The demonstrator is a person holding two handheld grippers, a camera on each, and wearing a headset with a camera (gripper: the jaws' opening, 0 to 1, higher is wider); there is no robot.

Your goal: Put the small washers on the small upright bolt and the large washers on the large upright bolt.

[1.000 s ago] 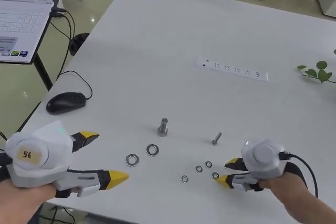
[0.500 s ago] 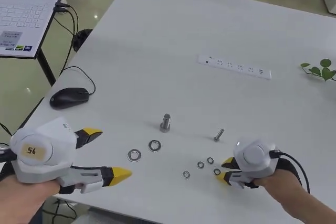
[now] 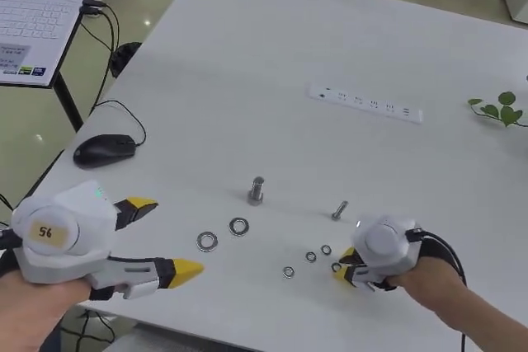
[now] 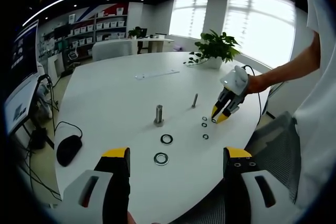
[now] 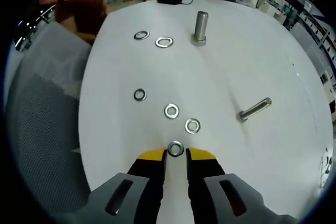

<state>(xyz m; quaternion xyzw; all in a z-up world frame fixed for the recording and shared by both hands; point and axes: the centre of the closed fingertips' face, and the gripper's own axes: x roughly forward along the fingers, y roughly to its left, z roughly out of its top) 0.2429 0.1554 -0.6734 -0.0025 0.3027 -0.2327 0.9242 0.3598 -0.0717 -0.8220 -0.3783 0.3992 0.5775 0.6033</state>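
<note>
Change: the right gripper (image 5: 176, 154) has come forward onto the washer cluster since a second ago, its jaws drawn in from a wider spread; washers and bolts lie as they did.
Right jaws: narrow, one tip on each side of the nearest small washer (image 5: 175, 148), which lies flat on the surface (image 3: 272, 80); true pinch or bare contact, cannot tell.
Left jaws: left gripper (image 4: 177, 153) spread wide, nothing between, at the surface's near edge, near-left of the large bolt (image 3: 256, 190).
Other small washers (image 5: 171, 111): three, flat, in a loose row on the near-right side of the large bolt, between it and the right jaws.
Large washers (image 3: 238, 226): two, flat, side by side just on the near side of the large bolt, apart from it.
Small bolt (image 3: 339, 211): upright, right of the large bolt, shank bare.
Large bolt: upright, head down, shank bare.
Farther out: power strip (image 3: 365, 105) beyond the large bolt; mouse (image 3: 104, 150) to its left.
</note>
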